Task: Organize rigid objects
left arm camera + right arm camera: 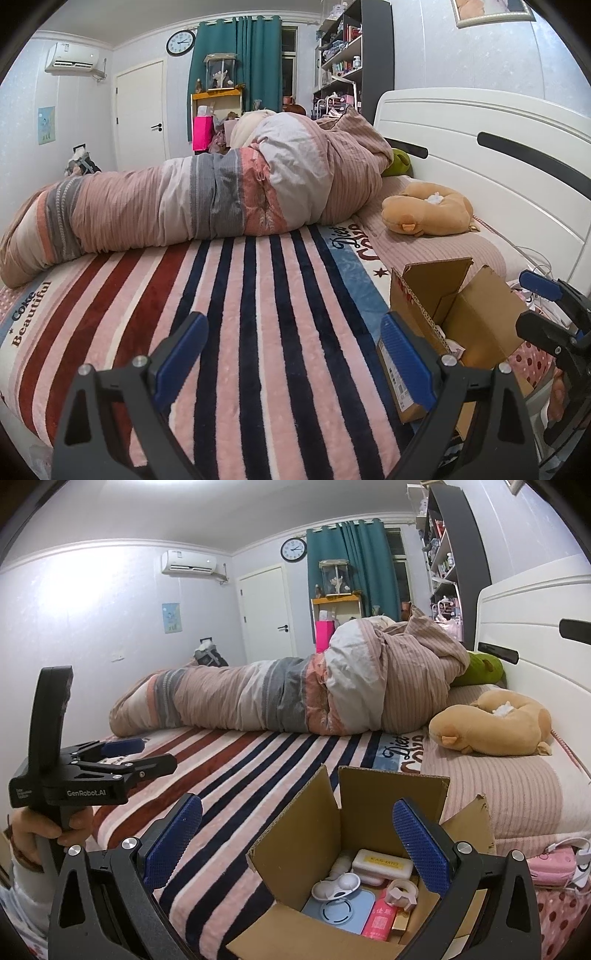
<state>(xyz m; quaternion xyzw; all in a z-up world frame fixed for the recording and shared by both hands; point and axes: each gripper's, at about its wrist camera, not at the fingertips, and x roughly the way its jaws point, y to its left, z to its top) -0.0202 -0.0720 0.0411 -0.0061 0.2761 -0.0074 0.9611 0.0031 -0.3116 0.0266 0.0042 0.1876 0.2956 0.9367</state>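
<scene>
Blue-padded fingers of the right gripper point(297, 840) are standing wide and empty directly over the open cardboard box point(332, 853), which is sitting on the striped blanket point(236, 314) and holding the rigid objects point(369, 893), apparently so they can be reached from above. Beside it, the left gripper point(293, 363) is also hovering wide and empty over bare blanket.

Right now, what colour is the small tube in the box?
Pink tube in the cardboard box; right wrist view shows it best.
</scene>
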